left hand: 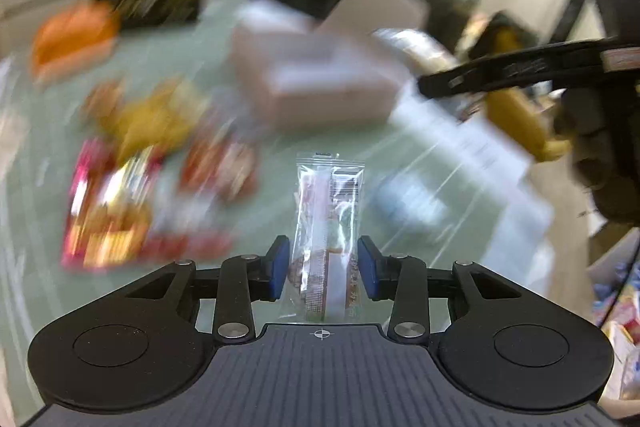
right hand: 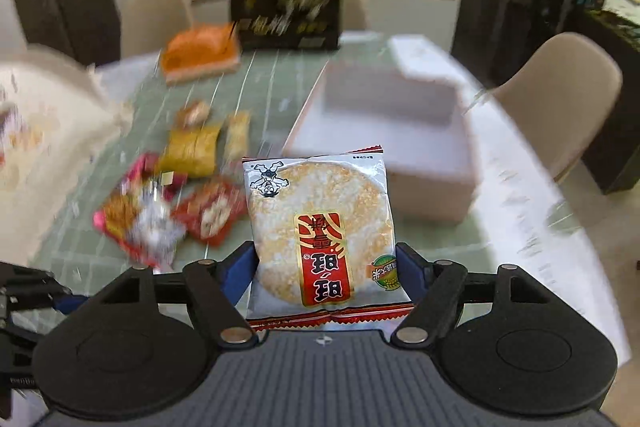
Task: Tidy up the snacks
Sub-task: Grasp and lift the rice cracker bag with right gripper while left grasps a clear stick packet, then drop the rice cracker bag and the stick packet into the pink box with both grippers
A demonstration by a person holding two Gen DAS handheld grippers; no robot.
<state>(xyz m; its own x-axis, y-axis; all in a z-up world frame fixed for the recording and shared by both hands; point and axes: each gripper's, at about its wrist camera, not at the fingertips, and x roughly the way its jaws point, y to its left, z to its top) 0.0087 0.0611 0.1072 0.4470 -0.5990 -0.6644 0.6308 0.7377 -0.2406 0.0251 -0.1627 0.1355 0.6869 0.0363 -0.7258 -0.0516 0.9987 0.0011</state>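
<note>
My left gripper [left hand: 323, 269] is shut on a narrow clear snack packet [left hand: 327, 227], held upright above the green table [left hand: 340, 143]. My right gripper [right hand: 326, 273] is shut on a rice cracker packet [right hand: 320, 227] with a red label, held upright above the table [right hand: 264, 99]. A loose pile of red and yellow snack packets [left hand: 132, 179] lies at the left; it also shows in the right wrist view [right hand: 180, 187]. A pale lidded box [left hand: 312, 79] stands behind, blurred; in the right wrist view the box [right hand: 392, 131] is at centre right.
An orange pack [right hand: 200, 53] and a black box [right hand: 286, 15] sit at the table's far end. A white bag [right hand: 44, 131] is at the left. Beige chairs [right hand: 560, 95] stand around the table. Part of the other gripper [left hand: 520, 67] crosses the upper right of the left wrist view.
</note>
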